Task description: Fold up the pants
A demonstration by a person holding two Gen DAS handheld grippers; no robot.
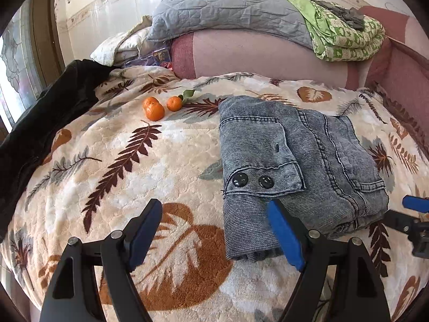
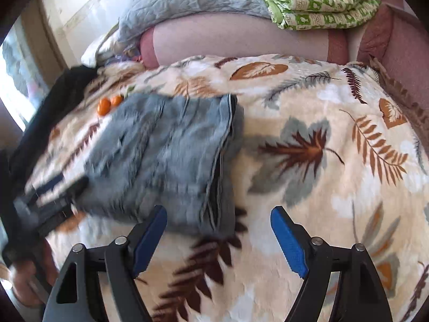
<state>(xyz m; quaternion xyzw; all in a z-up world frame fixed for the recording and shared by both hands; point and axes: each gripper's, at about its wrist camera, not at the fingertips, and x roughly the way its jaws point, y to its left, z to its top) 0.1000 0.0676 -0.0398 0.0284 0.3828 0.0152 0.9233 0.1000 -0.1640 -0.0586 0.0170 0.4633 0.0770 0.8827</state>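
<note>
Grey-blue denim pants lie folded in a compact stack on the leaf-print blanket, with two black buttons facing up. My left gripper is open and empty, just in front of the stack's near left corner. My right gripper is open and empty, in front of the stack's right edge; the pants look blurred in the right wrist view. The right gripper also shows at the right edge of the left wrist view, beside the pants.
Three tangerines sit on the blanket behind and left of the pants. A black garment lies along the left edge. Behind are a grey pillow, a folded green quilt and a pink bolster.
</note>
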